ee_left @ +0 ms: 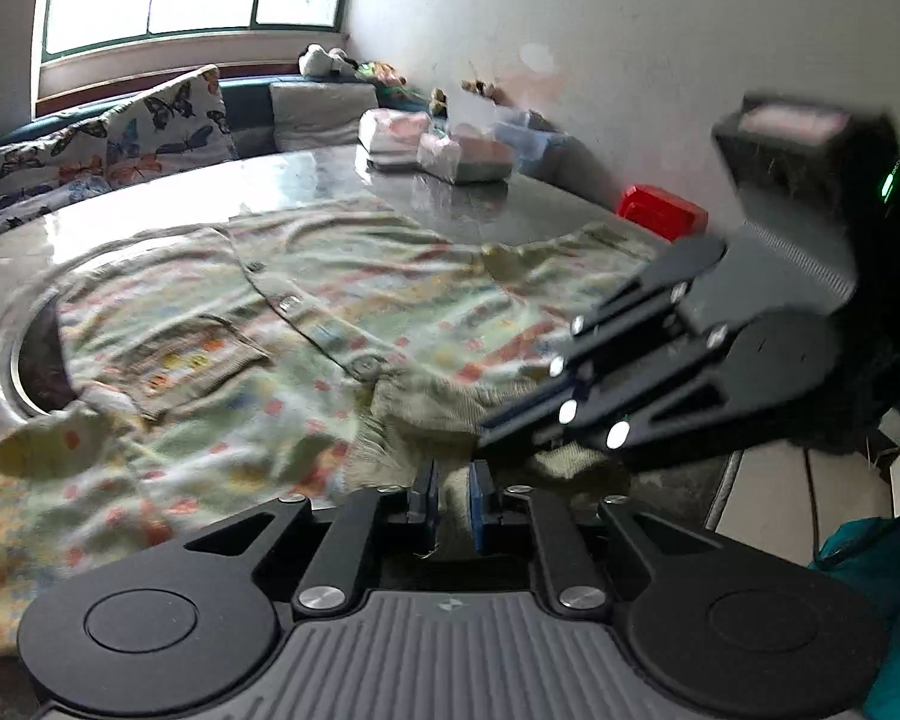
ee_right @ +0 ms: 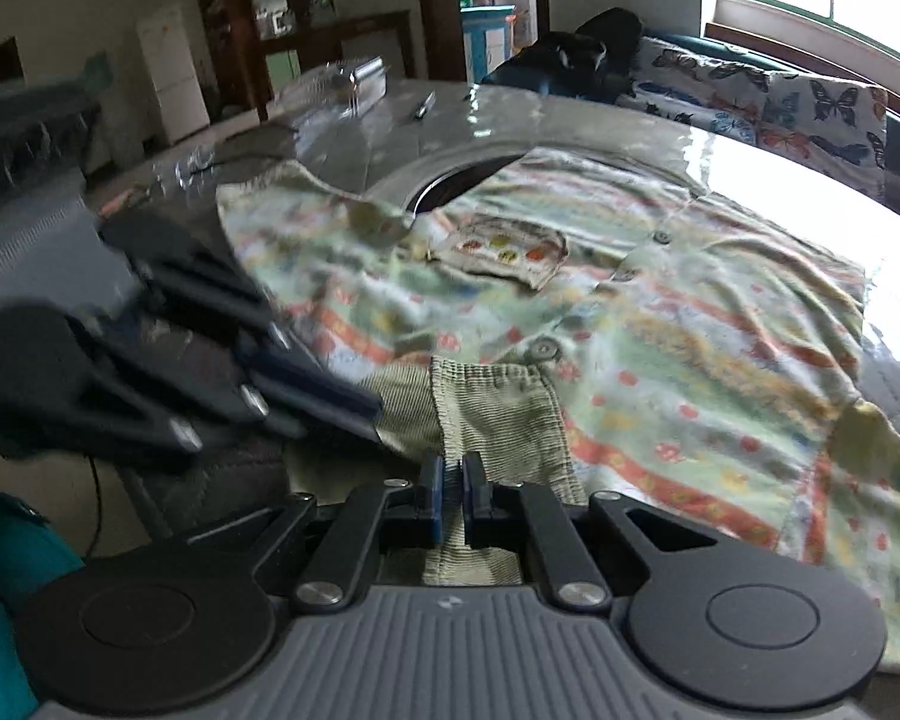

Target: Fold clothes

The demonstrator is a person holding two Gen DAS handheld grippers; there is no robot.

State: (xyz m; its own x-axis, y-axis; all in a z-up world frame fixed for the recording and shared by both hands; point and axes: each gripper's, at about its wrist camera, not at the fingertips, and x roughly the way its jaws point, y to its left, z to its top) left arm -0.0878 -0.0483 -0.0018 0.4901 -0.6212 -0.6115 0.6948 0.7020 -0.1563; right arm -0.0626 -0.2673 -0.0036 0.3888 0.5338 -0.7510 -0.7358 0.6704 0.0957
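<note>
A pale green shirt (ee_left: 330, 312) (ee_right: 660, 324) with coloured stripes, buttons and a chest pocket lies spread face up on the round table (ee_left: 450, 204). Its green corduroy collar (ee_right: 498, 414) is at the near edge. My left gripper (ee_left: 453, 498) is shut on the collar fabric. My right gripper (ee_right: 453, 501) is shut on the corduroy collar just beside it. Each gripper shows in the other's view: the right one (ee_left: 504, 426) comes in from the right, the left one (ee_right: 360, 411) from the left, both blurred.
A round hole (ee_left: 36, 360) (ee_right: 450, 180) in the table's middle is partly covered by the shirt. Folded clothes (ee_left: 438, 144) and a red box (ee_left: 663, 210) sit at the far side. A foil roll (ee_right: 360, 78) and a pen (ee_right: 424, 105) lie beyond. Butterfly cushions (ee_left: 120, 138) line the bench.
</note>
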